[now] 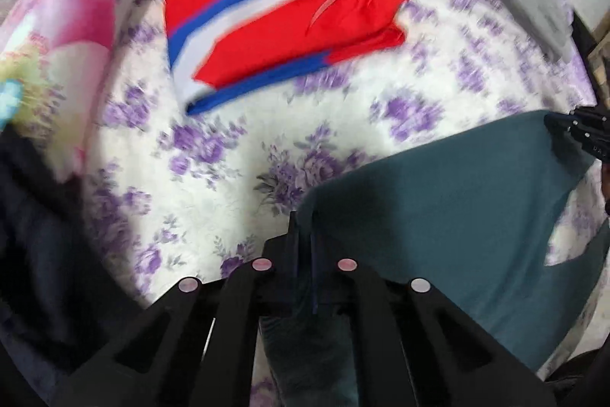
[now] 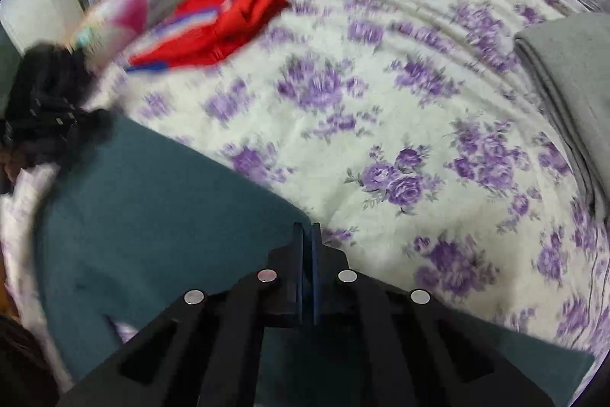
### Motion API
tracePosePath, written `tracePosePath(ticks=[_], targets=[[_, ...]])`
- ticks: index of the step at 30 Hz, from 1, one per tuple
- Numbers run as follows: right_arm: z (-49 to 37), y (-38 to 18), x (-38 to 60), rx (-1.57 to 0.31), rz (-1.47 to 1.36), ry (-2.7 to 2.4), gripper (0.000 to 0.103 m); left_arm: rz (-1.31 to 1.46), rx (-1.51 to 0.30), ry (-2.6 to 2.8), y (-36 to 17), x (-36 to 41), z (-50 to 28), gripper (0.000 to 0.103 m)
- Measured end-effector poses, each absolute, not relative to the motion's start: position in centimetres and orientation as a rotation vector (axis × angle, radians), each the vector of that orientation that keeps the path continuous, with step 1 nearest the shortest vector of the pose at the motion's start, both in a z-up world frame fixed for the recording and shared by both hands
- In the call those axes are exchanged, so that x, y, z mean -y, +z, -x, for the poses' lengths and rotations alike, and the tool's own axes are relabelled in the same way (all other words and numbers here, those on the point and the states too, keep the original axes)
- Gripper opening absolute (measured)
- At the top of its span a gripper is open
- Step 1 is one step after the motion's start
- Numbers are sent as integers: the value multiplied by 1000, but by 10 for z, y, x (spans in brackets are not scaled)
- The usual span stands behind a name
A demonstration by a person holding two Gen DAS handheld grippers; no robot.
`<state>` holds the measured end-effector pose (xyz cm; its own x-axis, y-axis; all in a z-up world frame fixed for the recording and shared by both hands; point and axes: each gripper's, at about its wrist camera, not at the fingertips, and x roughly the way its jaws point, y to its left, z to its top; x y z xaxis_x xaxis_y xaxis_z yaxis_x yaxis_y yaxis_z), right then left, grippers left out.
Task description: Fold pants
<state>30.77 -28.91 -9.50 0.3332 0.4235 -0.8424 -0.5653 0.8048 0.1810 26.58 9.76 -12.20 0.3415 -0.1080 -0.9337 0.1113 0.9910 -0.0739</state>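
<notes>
The teal pants (image 1: 438,216) stretch across the floral bed sheet, with one edge lifted between both grippers. My left gripper (image 1: 303,222) is shut on the pants' near left corner, and teal cloth shows between its fingers. My right gripper (image 2: 308,231) is shut on the other corner of the same edge of the teal pants (image 2: 152,208). The right gripper (image 1: 583,136) also shows at the right edge of the left wrist view. In the right wrist view the left gripper (image 2: 49,105) sits at the far left. Both views are motion-blurred.
A folded red garment with blue and white stripes (image 1: 274,21) lies farther up the bed. A pink and turquoise pillow (image 1: 65,25) lies along the left. A folded grey blanket (image 2: 568,82) sits at the right. The purple-flowered sheet (image 2: 381,140) lies between them.
</notes>
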Motion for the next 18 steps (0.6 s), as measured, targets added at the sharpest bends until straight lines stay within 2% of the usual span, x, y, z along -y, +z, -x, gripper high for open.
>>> tracePosePath(ticks=[6, 9, 13, 17, 18], targets=[[-217, -27, 326, -976, 97, 728, 4, 83, -1040, -267, -43, -101, -193, 2], [-165, -27, 330, -1019, 66, 744, 4, 107, -1005, -295, -31, -93, -147, 2], [-105, -61, 322, -1112, -4, 740, 4, 145, -1041, -283, -54, -101, -90, 2], [-68, -126, 311, -1203, -45, 636, 5, 126, -1167, -210, -115, -105, -59, 3], [-65, -138, 310, -1223, -56, 608, 8, 136, -1196, -199, -126, -106, -54, 3]])
